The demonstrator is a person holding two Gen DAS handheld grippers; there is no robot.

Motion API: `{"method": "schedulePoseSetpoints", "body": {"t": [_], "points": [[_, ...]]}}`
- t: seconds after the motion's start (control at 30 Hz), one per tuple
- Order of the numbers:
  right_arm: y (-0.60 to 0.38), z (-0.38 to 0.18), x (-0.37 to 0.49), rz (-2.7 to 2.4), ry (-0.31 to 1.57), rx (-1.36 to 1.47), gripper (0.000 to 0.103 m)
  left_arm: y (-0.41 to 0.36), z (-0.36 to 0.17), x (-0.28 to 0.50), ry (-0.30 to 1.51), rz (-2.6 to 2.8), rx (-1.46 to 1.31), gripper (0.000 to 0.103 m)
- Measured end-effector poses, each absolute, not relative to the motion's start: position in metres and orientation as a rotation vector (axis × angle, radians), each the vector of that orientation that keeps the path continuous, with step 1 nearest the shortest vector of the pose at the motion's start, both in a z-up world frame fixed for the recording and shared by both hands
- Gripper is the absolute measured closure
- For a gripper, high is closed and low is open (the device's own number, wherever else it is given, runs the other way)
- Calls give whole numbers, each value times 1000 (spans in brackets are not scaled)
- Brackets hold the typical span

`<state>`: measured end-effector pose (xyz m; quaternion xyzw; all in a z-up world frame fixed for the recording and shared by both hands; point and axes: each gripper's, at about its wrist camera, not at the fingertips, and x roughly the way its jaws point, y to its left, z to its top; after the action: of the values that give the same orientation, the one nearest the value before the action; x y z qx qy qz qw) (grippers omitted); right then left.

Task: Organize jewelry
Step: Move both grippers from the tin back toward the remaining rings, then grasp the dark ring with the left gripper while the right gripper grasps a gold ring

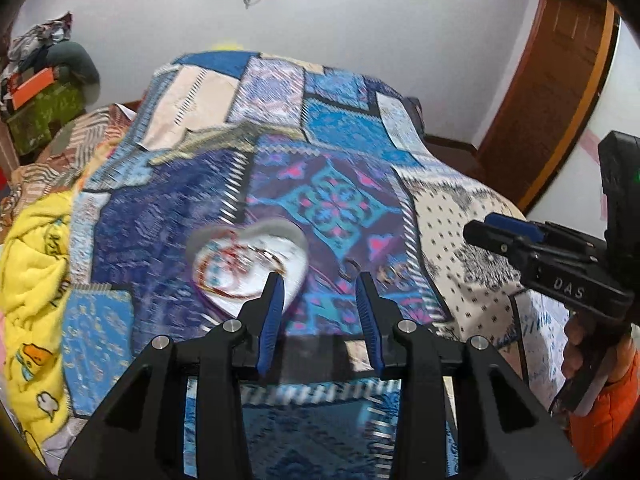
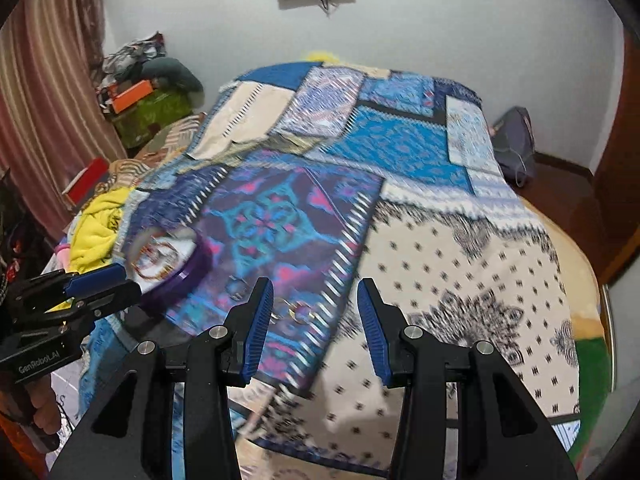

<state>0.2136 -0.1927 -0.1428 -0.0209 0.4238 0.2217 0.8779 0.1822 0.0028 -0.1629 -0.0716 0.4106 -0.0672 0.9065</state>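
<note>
Both hand-held grippers, left (image 1: 320,280) and right (image 2: 316,286), hover part-open and empty over the bed (image 1: 460,208). Loose rings (image 1: 352,270) lie just beside the heart-shaped dish (image 1: 248,268), which already holds bracelets. Picking up a ring seems next, needing a careful descent.

black grippers, blue ribbed fingers (image 1: 272,312), silver screws, orange sleeve (image 1: 604,412)

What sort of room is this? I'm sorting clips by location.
Most likely a bedroom: a bed under a patchwork bedspread, a curtain at the left, and clothes piled in the corner.
</note>
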Motion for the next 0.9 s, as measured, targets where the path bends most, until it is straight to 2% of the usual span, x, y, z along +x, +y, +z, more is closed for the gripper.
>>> {"method": "schedulePoseSetpoints", "body": {"t": [0.63,0.83,0.9], "points": [[-167,-206,232,557,1035,-159,63,-36,-216,209,968,-214,-89,67],[-157,-207,231,590,998,-211,76,-36,-222,222,969,-203,-91,71],[-156,-208,231,591,986,-222,86,-38,-223,227,967,-197,-86,73]]}}
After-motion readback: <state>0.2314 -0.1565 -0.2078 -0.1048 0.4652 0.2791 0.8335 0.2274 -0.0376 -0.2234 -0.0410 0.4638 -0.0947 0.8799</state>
